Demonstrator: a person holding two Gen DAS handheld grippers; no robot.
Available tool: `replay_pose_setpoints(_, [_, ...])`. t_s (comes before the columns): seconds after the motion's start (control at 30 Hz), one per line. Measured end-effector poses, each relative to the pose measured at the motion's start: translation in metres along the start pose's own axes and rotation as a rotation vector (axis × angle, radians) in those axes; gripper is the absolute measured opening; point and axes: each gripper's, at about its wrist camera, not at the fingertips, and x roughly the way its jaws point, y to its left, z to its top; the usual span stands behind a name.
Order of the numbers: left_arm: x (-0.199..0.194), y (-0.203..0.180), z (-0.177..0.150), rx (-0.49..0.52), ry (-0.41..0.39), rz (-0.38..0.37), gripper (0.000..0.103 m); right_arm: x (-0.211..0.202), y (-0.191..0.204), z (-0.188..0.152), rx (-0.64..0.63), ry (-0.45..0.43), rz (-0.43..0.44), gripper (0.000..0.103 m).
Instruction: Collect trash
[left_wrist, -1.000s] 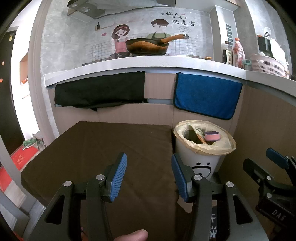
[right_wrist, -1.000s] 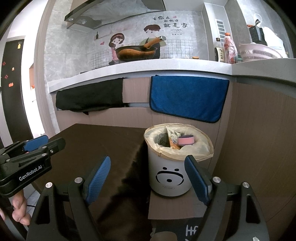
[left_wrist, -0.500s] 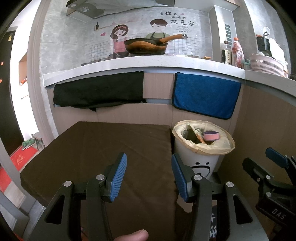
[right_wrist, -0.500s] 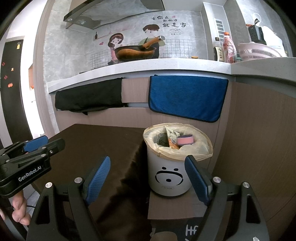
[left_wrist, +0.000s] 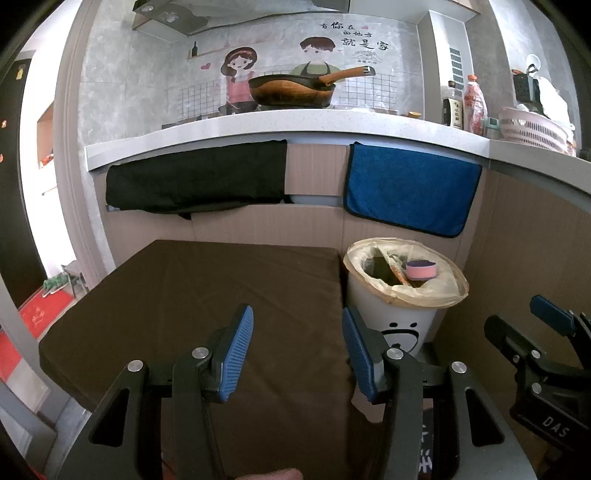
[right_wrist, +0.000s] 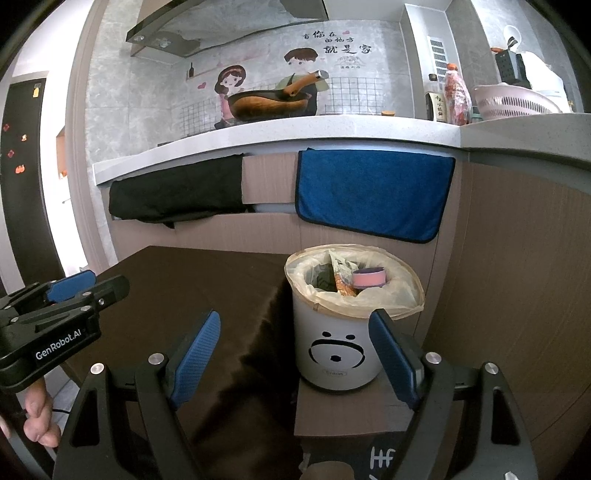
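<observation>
Both empty: left tool (left_wrist: 297, 350) jaws apart, right tool (right_wrist: 293, 360) wide. Bin (right_wrist: 338, 347) just ahead of right tool, w/ trash already inside; brown counter (left_wrist: 184, 295) bare, prob. finished.

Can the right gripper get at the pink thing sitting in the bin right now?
Probably yes. The right gripper is open and empty, the bin stands straight ahead of it, and the pink thing lies uncovered on top of the trash.
</observation>
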Motion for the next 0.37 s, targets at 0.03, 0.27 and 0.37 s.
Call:
replay_pose_setpoints(0.03, [0.0003,0.0010,0.0002,0.001,0.000,-0.002,0.051,-0.0007,0.0001,-0.0007,0.002,0.001,-0.001,0.080])
replay_pose_setpoints(0.27, [0.0018,0.0033,-0.0006,0.004,0.009,-0.004,0.051,0.0001,-0.0010,-0.0005,0.002,0.002,0.000,0.080])
replay_pose_setpoints(0.37, [0.0065,0.0089,0.0003,0.004,0.015,-0.002,0.051,-0.0021,-0.0003,-0.0016,0.010,0.005,-0.007,0.080])
